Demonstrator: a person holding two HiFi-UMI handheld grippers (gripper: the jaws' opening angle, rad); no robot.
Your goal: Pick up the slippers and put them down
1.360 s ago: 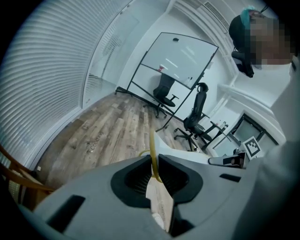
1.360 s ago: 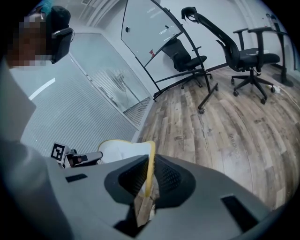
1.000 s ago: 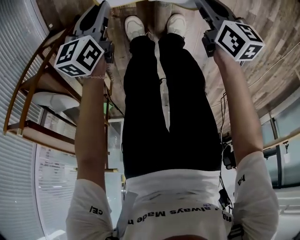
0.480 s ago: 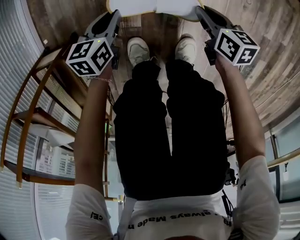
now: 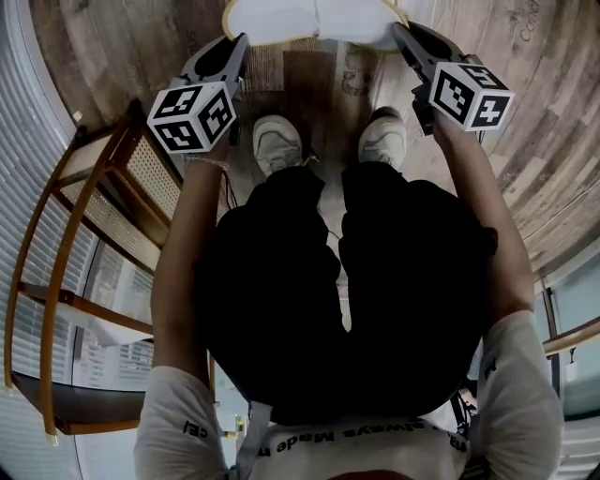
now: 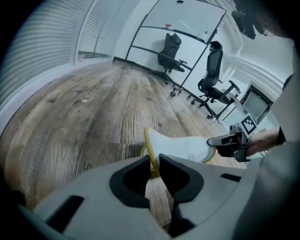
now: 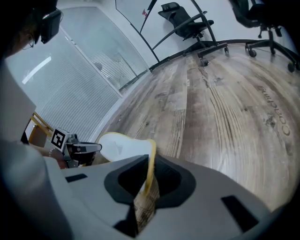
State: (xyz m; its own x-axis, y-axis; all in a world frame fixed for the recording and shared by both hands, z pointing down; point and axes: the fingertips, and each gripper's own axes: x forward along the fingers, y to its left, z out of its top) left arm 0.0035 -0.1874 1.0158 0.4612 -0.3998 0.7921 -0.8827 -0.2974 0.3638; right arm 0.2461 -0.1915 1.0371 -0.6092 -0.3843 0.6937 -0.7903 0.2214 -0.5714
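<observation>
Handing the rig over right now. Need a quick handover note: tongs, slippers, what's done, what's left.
Left tongs: shut on the yellow-trimmed edge of the white slippers.
Right tongs: shut on the opposite edge.
Slippers: they hang between the two tongs in front of the person, apparently clear of the wooden floor.
Done: pickup.
Left: set them on the floor, open both tongs, back off.
</observation>
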